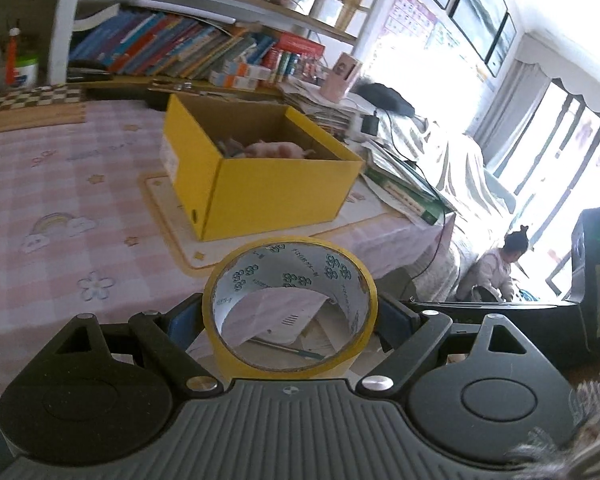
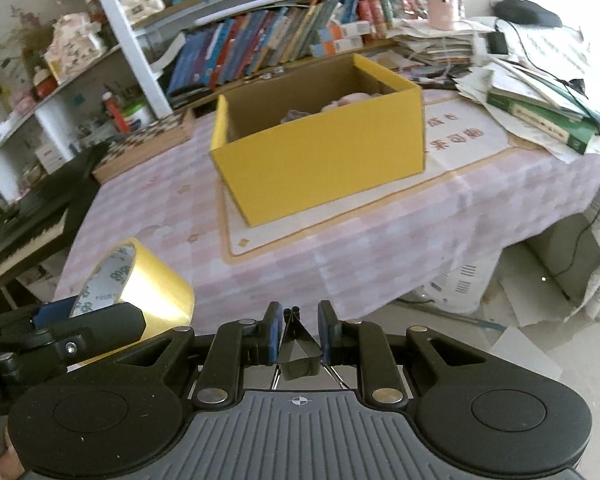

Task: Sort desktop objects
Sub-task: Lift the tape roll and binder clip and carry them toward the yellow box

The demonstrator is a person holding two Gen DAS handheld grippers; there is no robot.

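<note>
Left gripper point(image 1: 290, 316) pads clamp yellow tape roll point(image 1: 290, 308), lower centre. Right gripper point(image 2: 299, 334) pinches black binder clip point(image 2: 298, 350). Yellow box point(image 1: 260, 172) ahead, mid-frame. Risk: smooth roll slipping, dropping short of box.

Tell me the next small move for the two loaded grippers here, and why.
Probably carry the left gripper forward over the yellow box and release there. It grips the yellow tape roll short of the box, which stands open with items already inside. The right gripper, shut on a black binder clip, likely follows.
</note>
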